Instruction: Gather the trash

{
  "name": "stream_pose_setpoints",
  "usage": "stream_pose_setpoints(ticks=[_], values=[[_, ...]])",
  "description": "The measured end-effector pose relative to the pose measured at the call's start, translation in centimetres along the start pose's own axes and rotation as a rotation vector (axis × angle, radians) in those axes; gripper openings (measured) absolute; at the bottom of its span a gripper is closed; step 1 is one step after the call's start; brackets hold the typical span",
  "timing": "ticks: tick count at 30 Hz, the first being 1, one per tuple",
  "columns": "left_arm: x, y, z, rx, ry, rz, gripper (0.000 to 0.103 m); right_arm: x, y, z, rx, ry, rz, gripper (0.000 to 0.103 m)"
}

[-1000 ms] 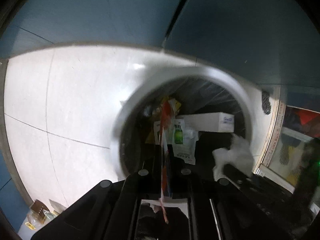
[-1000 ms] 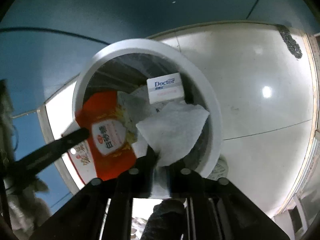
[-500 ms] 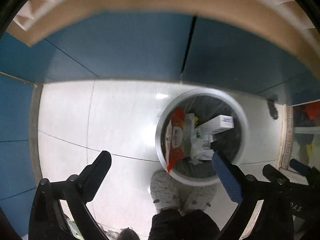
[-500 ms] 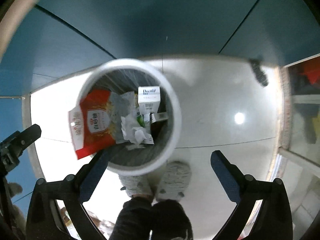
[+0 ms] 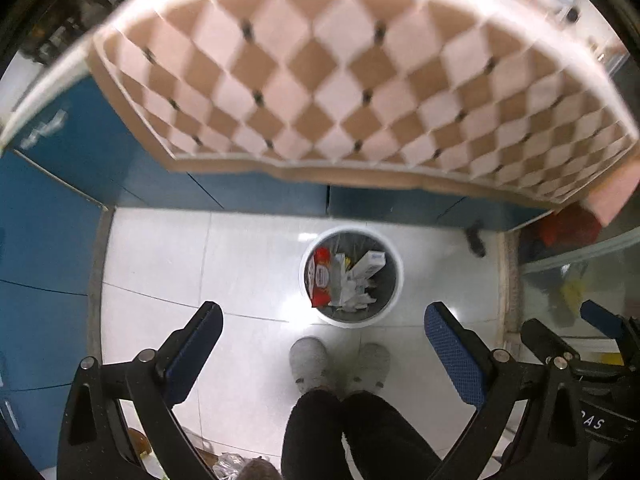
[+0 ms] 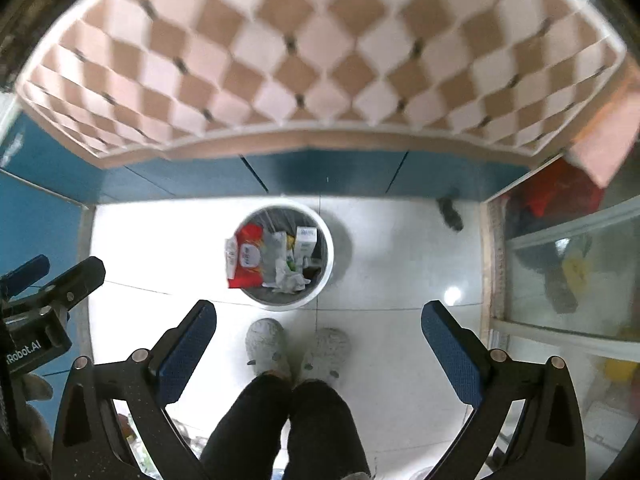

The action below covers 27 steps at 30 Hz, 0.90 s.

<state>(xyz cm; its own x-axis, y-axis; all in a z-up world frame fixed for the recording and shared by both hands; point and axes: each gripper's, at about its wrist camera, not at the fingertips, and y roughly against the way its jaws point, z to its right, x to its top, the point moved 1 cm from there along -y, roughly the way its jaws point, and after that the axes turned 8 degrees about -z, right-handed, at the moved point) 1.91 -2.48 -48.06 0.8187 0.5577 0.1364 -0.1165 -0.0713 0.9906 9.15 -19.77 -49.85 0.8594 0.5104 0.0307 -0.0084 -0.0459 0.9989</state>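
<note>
**Trash sits in the bin**

Trash (image 5: 343,280) fills the white bin (image 5: 394,300) on the tiled floor (image 5: 160,260) below us. Our left gripper (image 5: 324,340) hangs wide and empty; our right gripper (image 6: 318,328) too, above grey slippers (image 6: 266,344).

A white tiled floor (image 5: 160,264) is seen, on which a round white bin (image 5: 394,300) and two grey slippers (image 6: 266,346) stand.
</note>
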Motion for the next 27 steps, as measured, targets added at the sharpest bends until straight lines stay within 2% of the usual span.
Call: stream_pose_setpoints(ticks=[4, 9, 16, 21, 27], values=[[-0.9, 6.3, -0.1, -0.021, 0.000, 0.050, 0.103, -1.9, 7.9, -0.3, 0.006, 0.014, 0.058, 0.103], [-2.5, 12.9, -0.6, -0.050, -0.023, 0.104, 0.103, -4.4, 15.7, -0.7, 0.020, 0.002, 0.126, 0.103], [-4.4, 20.3, -2.4, -0.155, -0.076, 0.157, 0.103, -8.3, 25.5, -2.1, 0.073, -0.046, 0.228, 0.103], [-6.0, 24.6, -3.8, -0.233, -0.101, 0.176, 0.103, -11.3, 31.0, -3.8, 0.124, -0.048, 0.266, 0.103], [-7.7, 28.0, -4.4, -0.291, -0.096, 0.181, 0.103, -13.6, 35.1, -4.6, 0.181, -0.037, 0.283, 0.103]])
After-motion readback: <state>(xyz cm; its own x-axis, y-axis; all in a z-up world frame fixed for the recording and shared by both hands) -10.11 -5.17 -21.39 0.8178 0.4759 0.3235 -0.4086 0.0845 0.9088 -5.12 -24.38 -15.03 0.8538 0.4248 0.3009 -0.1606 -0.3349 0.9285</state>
